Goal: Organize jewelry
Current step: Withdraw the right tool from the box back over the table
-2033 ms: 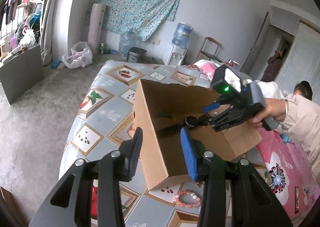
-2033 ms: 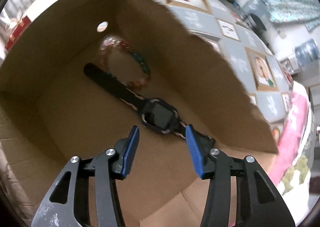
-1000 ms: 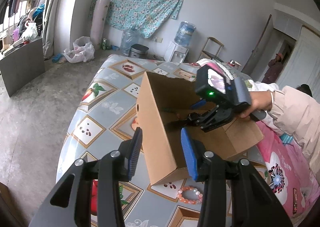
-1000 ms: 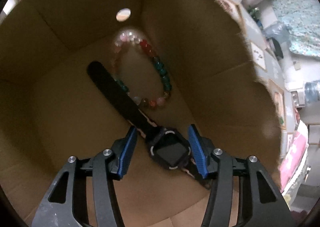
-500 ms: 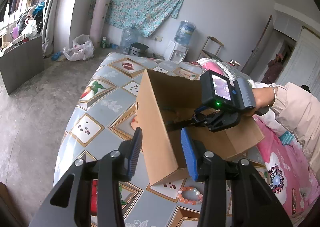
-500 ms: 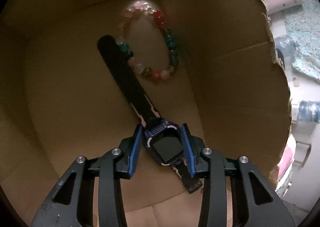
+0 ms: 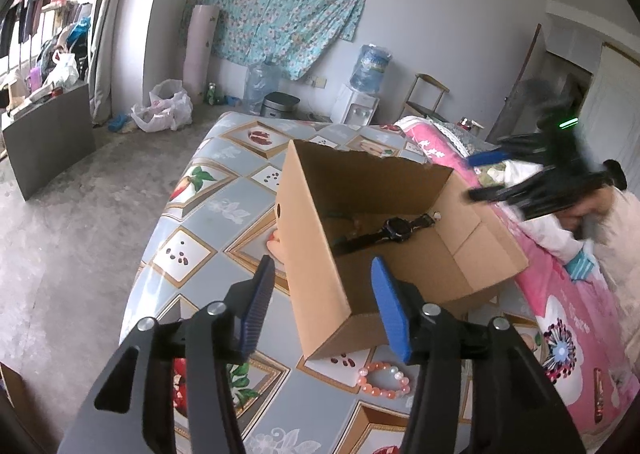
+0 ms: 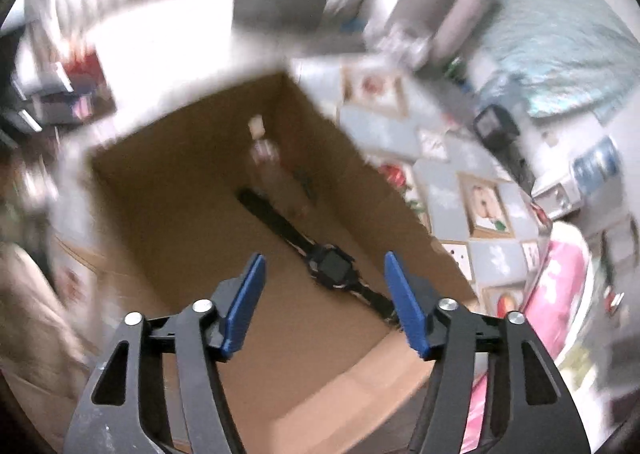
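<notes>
Lying flat inside the cardboard box (image 7: 316, 254), black watch (image 8: 332, 268), right gripper (image 8: 324, 304) above it with fingers spread and empty, left gripper (image 7: 324, 314) fingers spread near the box corner, pink bracelet (image 7: 384, 380) on the worktop (image 7: 208, 213)

Your right claw (image 8: 324, 304) has let go of the black watch (image 8: 332, 268): half a second ago its blue pads were pressed against the watch case, and now they stand wide apart with nothing between them. You have pulled that claw up and back out of the cardboard box (image 7: 400, 254); from the left wrist view it is now a motion-blurred shape (image 7: 532, 181) beyond the box's right rim, where earlier it reached down inside. The watch lies flat on the box floor, farther from the claw. Your left claw (image 7: 324, 306) has opened wider than a moment ago.
</notes>
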The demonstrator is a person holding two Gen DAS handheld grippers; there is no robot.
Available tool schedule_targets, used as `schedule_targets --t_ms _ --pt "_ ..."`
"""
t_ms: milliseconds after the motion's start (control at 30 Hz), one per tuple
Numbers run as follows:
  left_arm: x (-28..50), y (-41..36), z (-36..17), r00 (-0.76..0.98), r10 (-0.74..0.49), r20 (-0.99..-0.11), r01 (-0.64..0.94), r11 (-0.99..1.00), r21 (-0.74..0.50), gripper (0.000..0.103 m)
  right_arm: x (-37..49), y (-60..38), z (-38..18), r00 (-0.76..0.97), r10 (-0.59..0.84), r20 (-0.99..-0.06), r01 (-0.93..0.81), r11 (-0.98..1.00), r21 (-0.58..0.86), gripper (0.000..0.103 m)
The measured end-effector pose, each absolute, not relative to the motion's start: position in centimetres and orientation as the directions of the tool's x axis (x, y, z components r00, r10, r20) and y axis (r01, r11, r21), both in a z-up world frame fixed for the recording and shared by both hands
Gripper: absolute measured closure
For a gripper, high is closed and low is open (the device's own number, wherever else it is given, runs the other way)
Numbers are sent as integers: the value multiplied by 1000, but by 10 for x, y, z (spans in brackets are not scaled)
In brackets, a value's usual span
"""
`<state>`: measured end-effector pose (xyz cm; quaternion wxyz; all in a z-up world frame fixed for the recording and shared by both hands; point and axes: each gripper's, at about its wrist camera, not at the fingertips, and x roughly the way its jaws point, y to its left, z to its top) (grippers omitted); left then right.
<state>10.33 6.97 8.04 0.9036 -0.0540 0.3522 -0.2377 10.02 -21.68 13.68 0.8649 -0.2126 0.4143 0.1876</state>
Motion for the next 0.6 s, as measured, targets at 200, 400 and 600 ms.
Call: schedule_targets --t_ms 200,400,600 --pt "79 65 69 625 -461 -630 414 880 -233 44 7 -249 179 707 377 -599 -388 914 117 29" --pt "86 40 36 564 -379 -733 388 906 -170 44 -23 -253 104 676 411 -612 -199 901 384 29" --pt "106 26 23 558 -324 -763 371 921 -120 42 14 -266 50 577 336 -744 60 891 450 52"
